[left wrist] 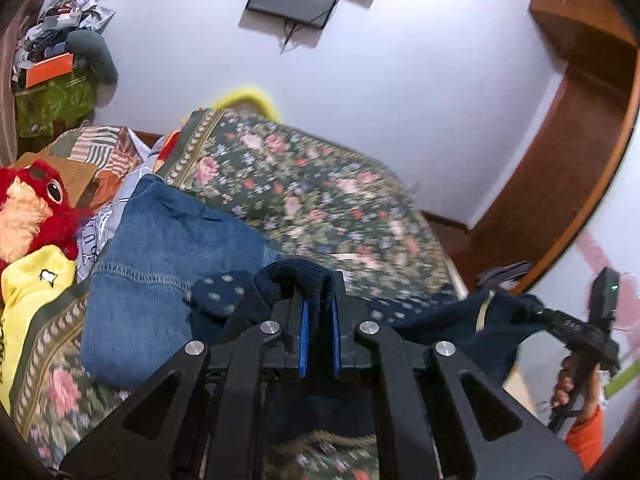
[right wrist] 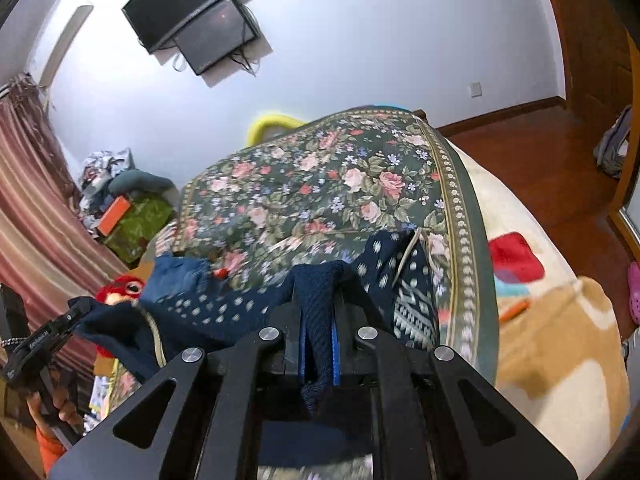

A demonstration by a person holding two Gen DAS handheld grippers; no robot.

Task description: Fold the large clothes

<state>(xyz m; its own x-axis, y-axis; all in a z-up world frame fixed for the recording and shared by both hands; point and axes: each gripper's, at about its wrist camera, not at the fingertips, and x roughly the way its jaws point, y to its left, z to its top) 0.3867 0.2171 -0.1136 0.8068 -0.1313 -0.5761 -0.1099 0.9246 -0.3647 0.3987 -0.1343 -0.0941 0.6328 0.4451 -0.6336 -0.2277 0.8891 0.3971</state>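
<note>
A navy knit sweater [left wrist: 224, 300] with pale dots and white patterning [right wrist: 412, 312] is held up over the floral bedspread [left wrist: 304, 192]. My left gripper [left wrist: 318, 308] is shut on one edge of the sweater. My right gripper [right wrist: 318, 320] is shut on another edge of it. The sweater stretches between them. The right gripper also shows at the right of the left wrist view [left wrist: 560, 320], and the left gripper at the left of the right wrist view [right wrist: 60, 324]. Folded blue jeans [left wrist: 168, 276] lie on the bed to the left.
A red plush toy [left wrist: 36, 200] and a yellow garment [left wrist: 36, 284] lie at the bed's left. A cluttered pile [left wrist: 60, 52] stands by the wall. A cream blanket [right wrist: 552, 320] hangs at the bed's right edge. Screens [right wrist: 208, 20] hang on the wall. The floor [right wrist: 520, 148] is wooden.
</note>
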